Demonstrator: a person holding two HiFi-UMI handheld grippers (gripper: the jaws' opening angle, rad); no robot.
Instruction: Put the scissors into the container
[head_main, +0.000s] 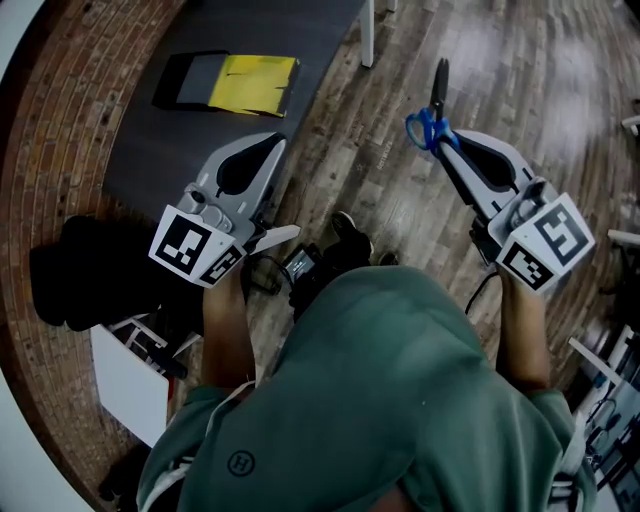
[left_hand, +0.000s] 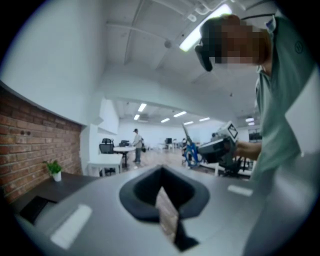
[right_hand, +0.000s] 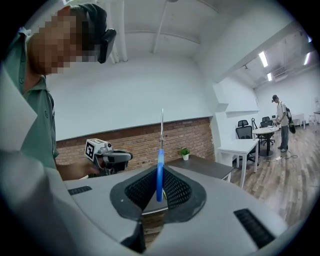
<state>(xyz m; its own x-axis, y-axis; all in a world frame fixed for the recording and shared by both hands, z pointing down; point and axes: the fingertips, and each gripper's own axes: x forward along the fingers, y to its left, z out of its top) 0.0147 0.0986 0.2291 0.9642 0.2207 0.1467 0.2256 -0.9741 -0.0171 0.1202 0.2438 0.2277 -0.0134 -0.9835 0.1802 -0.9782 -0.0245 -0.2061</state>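
My right gripper (head_main: 452, 140) is shut on a pair of blue-handled scissors (head_main: 431, 122) and holds them in the air over the wooden floor, blades pointing away from me. In the right gripper view the scissors (right_hand: 159, 172) stand edge-on between the jaws, the blade rising above them. The container (head_main: 187, 80), a shallow black tray with a yellow sheet (head_main: 256, 83) in it, lies on the dark table (head_main: 300, 40) at the upper left. My left gripper (head_main: 268, 148) hovers at that table's near edge, jaws together with nothing in them. The left gripper view shows the scissors (left_hand: 190, 150) off to its right.
A brick wall (head_main: 60, 120) runs along the table's left side. A black seat (head_main: 90, 270) stands at my left. A white table leg (head_main: 367, 35) stands beyond the dark table. A potted plant (right_hand: 185, 152) sits on that table; white desks and a standing person (right_hand: 281, 120) are far behind.
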